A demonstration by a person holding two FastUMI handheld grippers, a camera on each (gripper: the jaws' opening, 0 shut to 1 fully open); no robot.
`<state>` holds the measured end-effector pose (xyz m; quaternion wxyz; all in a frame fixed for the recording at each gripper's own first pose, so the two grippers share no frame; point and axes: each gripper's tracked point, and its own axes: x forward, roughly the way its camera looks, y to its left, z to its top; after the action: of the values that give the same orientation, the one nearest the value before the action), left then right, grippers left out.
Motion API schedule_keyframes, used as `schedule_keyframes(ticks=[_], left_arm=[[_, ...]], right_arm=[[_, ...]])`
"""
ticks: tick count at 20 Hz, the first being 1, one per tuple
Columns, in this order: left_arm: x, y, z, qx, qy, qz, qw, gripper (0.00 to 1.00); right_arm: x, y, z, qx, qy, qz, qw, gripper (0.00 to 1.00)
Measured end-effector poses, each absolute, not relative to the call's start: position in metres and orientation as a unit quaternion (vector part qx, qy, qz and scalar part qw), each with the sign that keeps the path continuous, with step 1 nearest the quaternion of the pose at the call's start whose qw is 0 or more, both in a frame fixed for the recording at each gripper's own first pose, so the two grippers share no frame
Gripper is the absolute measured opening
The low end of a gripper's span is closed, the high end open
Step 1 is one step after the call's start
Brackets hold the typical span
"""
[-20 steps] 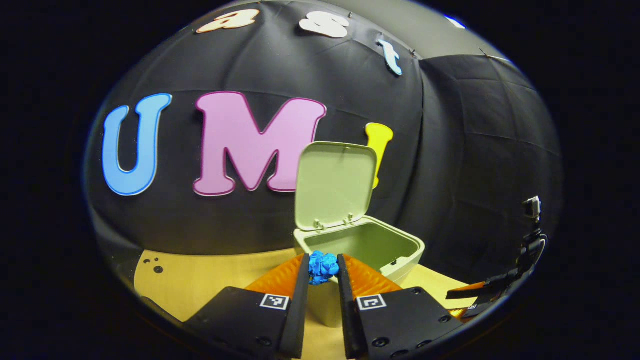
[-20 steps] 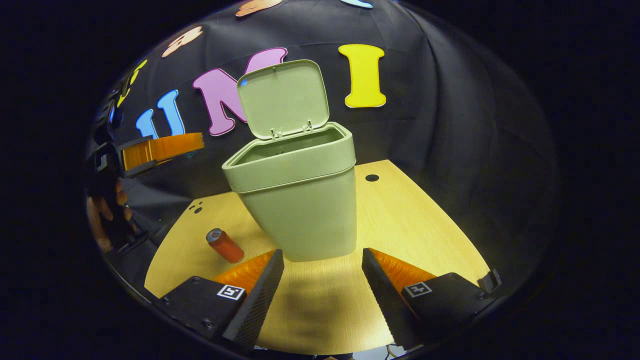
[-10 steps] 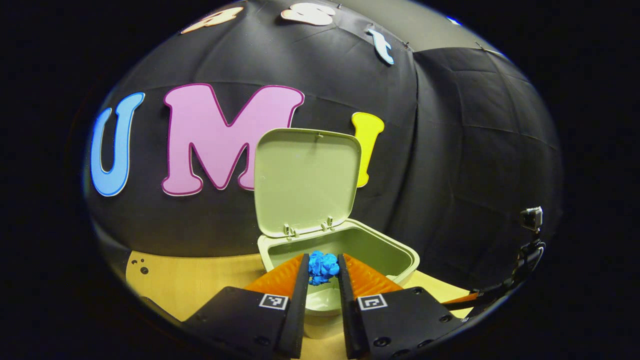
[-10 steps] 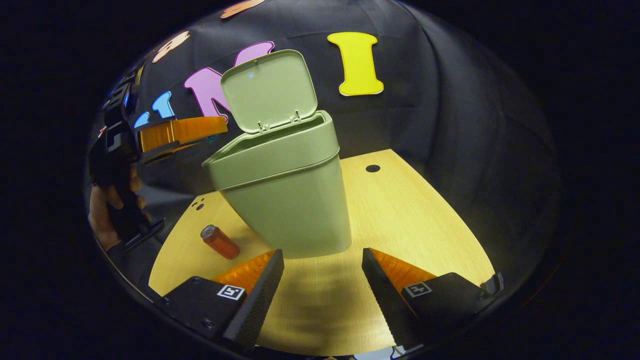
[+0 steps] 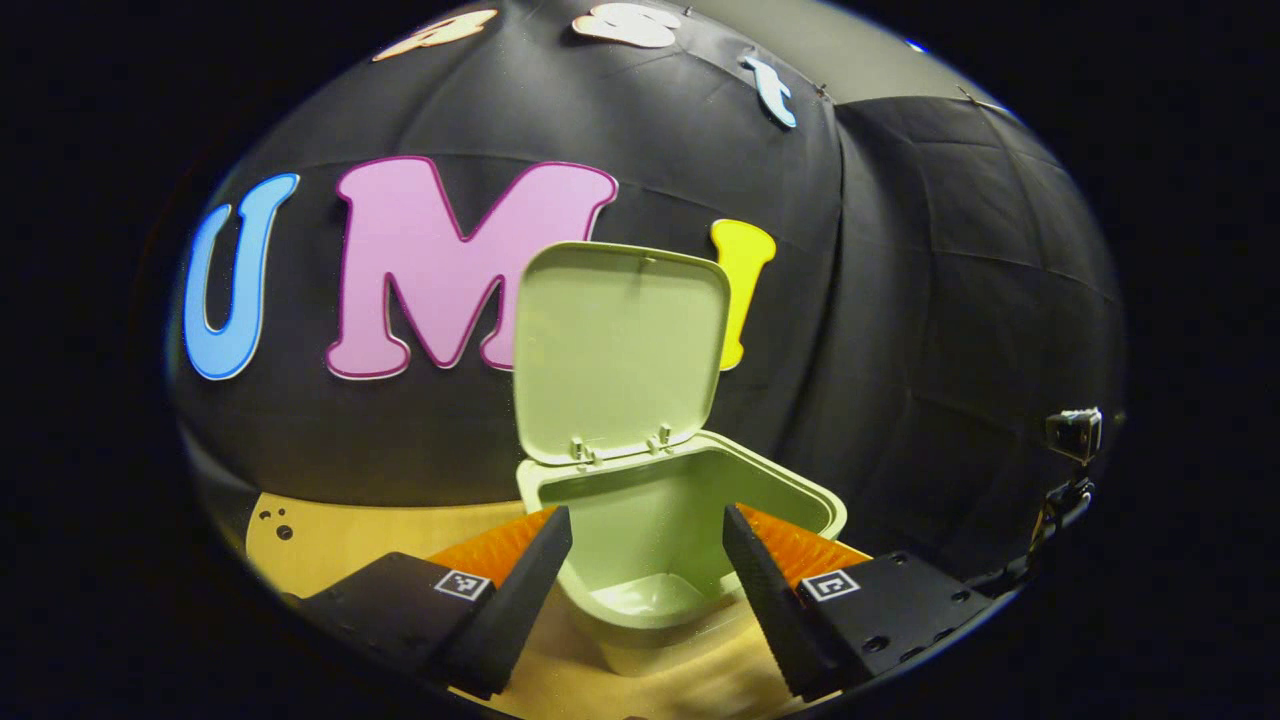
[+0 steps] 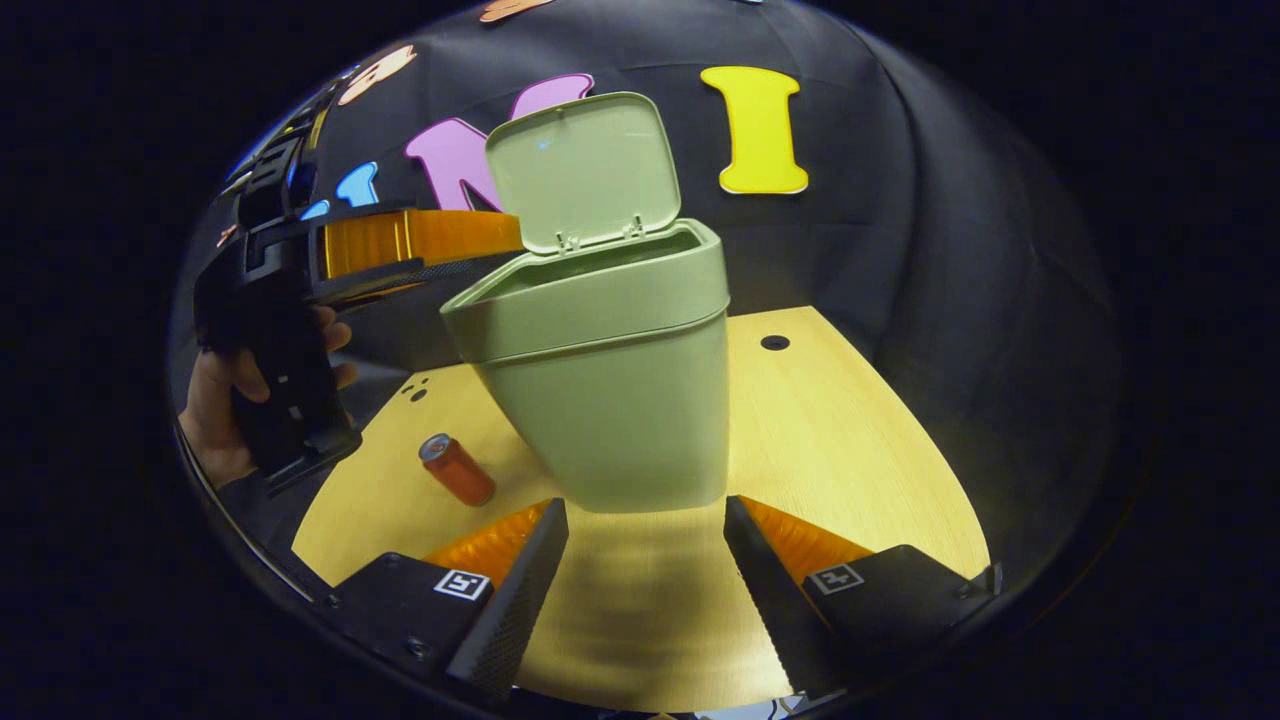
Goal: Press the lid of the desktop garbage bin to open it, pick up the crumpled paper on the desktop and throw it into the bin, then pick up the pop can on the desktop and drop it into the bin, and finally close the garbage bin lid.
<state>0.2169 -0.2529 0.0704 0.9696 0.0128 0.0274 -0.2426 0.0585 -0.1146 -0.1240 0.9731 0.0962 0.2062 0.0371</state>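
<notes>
Garbage bin (image 6: 600,400) stands on the wooden desktop (image 6: 860,450), just beyond the right gripper (image 6: 645,540), whose jaws gape wide and empty, level and low over the desk. Left of the bin, the pop can (image 6: 457,470) lies on its side. Higher up, a hand (image 6: 225,400) grips the left gripper (image 5: 647,545) by its handle, fingers reaching out level over the bin's open mouth, jaws wide and empty. Behind, the lid (image 5: 620,350) stands upright on its hinges.

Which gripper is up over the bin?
The left gripper, held by a hand, reaches over the open bin. The right gripper stays low by its base.
</notes>
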Motion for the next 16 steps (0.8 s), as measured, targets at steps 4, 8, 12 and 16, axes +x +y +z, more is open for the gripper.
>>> schedule_keyframes(ticks=[4, 8, 12, 16], left_arm=[[0.204, -0.189, 0.066, -0.005, 0.027, -0.185, 0.982, 0.97], [0.179, -0.116, 0.039, -0.028, 0.048, -0.119, 0.991, 0.97], [0.144, -0.055, 0.007, -0.033, 0.077, -0.064, 0.994, 0.96], [0.112, -0.008, -0.011, -0.035, 0.095, -0.024, 0.995, 0.96]], right_arm=[[0.06, -0.097, -0.126, 0.096, 0.21, 0.043, 0.972, 0.99], [0.063, -0.074, -0.129, 0.076, 0.211, 0.058, 0.973, 0.99], [0.065, -0.04, -0.134, 0.061, 0.213, 0.084, 0.972, 0.99], [0.073, 0.006, -0.139, 0.051, 0.22, 0.121, 0.967, 0.99]])
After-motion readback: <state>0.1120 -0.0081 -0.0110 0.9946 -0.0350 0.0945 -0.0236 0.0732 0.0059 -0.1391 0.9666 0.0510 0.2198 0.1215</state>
